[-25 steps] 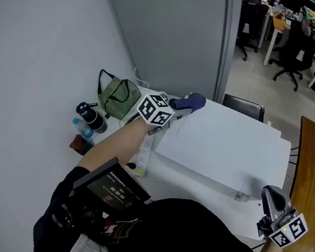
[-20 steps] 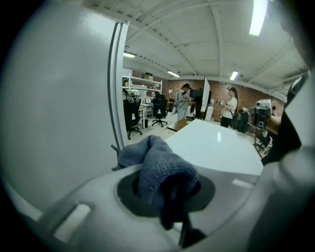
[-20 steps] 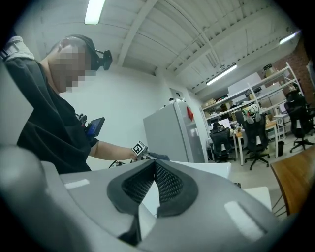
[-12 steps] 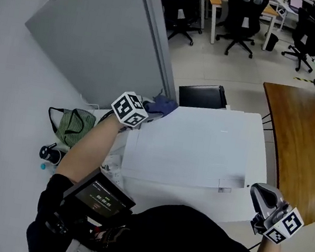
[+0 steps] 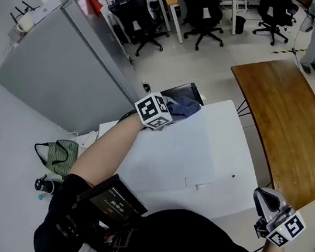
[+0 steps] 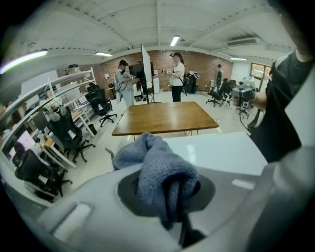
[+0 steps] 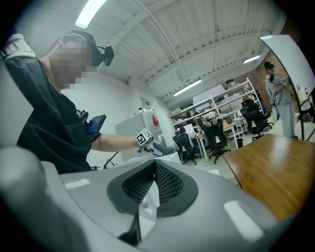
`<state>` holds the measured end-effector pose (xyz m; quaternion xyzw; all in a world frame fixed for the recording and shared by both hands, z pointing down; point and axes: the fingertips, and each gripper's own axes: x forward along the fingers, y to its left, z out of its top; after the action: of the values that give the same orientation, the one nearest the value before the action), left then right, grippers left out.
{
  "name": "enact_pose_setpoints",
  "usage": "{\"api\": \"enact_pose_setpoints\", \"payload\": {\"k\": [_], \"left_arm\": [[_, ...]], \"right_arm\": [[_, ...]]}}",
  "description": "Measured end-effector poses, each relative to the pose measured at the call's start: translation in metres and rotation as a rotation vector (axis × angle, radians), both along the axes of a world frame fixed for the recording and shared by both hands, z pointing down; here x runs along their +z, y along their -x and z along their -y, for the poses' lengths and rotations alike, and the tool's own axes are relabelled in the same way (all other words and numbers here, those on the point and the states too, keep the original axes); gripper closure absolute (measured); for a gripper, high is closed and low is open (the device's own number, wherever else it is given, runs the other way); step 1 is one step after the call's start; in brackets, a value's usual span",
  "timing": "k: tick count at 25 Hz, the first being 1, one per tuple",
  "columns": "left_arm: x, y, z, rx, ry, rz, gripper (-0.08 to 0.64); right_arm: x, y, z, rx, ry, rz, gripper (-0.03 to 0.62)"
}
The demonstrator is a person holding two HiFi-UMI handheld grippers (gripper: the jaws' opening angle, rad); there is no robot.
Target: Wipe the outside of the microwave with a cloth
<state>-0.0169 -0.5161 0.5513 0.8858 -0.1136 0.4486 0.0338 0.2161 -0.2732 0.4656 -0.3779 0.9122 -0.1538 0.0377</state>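
In the head view the white microwave [image 5: 189, 151] lies below me, its flat top facing up. A blue-grey cloth [image 5: 182, 106] rests on the far edge of that top, with my left gripper [image 5: 175, 108] shut on it. The left gripper view shows the cloth [image 6: 157, 170] bunched between the jaws of the left gripper [image 6: 170, 189], and the white top [image 6: 221, 152] beyond it. My right gripper [image 5: 264, 200] hangs off the microwave's near right corner, touching nothing. In its own view the right gripper [image 7: 154, 179] has its pads together and empty.
A brown wooden table [image 5: 283, 118] stands to the right. A black chair [image 5: 178, 91] sits just behind the microwave, a grey partition [image 5: 53, 70] to the left. A green bag [image 5: 59, 156] and bottles [image 5: 44, 184] lie at lower left. People [image 6: 176, 76] stand across the office.
The head view has swung to the right. My left gripper has slid the cloth rightward along the far edge of the microwave top. The right gripper has stayed by the near right corner.
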Motion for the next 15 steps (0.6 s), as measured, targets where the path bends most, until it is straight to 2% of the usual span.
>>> {"api": "enact_pose_setpoints", "payload": {"k": [4, 7, 10, 12, 15], "left_arm": [[-0.003, -0.065, -0.001, 0.056, -0.021, -0.049, 0.506], [-0.009, -0.072, -0.011, 0.075, -0.044, -0.068, 0.506], [-0.031, -0.014, -0.022, 0.042, -0.076, -0.102, 0.505], [-0.048, 0.056, -0.032, -0.011, -0.107, -0.115, 0.505], [-0.055, 0.18, -0.055, -0.137, -0.134, -0.09, 0.505]], "right_arm": [[0.003, -0.025, -0.018, 0.073, 0.019, 0.0, 0.588], [-0.002, -0.02, -0.024, 0.078, 0.01, 0.0, 0.588], [-0.01, 0.013, -0.021, 0.039, -0.016, -0.012, 0.588], [-0.018, 0.044, -0.017, 0.001, -0.035, -0.025, 0.588], [-0.031, 0.102, -0.019, -0.069, -0.058, -0.028, 0.588]]}}
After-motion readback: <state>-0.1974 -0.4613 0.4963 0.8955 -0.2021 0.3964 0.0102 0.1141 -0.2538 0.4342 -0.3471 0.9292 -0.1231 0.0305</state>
